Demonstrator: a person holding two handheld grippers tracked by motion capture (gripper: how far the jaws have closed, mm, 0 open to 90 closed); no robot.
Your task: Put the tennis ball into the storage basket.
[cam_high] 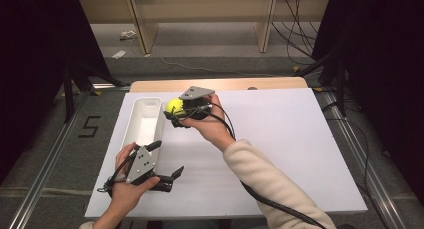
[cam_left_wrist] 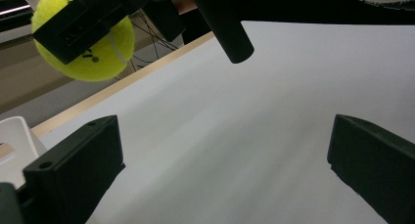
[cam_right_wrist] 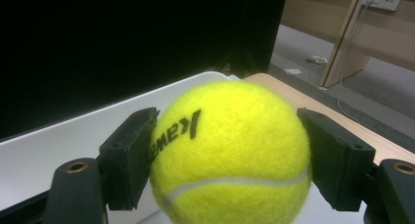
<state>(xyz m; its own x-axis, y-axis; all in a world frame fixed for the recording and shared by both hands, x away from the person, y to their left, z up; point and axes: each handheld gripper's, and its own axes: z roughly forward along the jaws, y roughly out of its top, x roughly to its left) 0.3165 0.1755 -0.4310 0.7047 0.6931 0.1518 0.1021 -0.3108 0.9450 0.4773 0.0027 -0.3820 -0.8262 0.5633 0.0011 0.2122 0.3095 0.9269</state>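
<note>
A yellow tennis ball (cam_high: pixel 173 105) sits between the jaws of my right gripper (cam_high: pixel 172 112), which is shut on it just right of the far end of a long white tray (cam_high: pixel 131 120). In the right gripper view the ball (cam_right_wrist: pixel 230 155) is pressed from both sides by the black pads (cam_right_wrist: pixel 129 155), and the tray's inside (cam_right_wrist: pixel 63 136) lies just beyond it. My left gripper (cam_high: pixel 168 159) rests near the table's front left with its jaws wide open and nothing between them. Its own view shows the left gripper (cam_left_wrist: pixel 220 170) over bare white surface, with the held ball (cam_left_wrist: pixel 100 55) high at the top left.
A white sheet (cam_high: pixel 280 139) covers most of the wooden table (cam_high: pixel 225 84). The tray looks empty in the high view. A black cable (cam_high: pixel 270 201) trails from the right gripper along the sleeve. Dark frames and floor cables surround the table.
</note>
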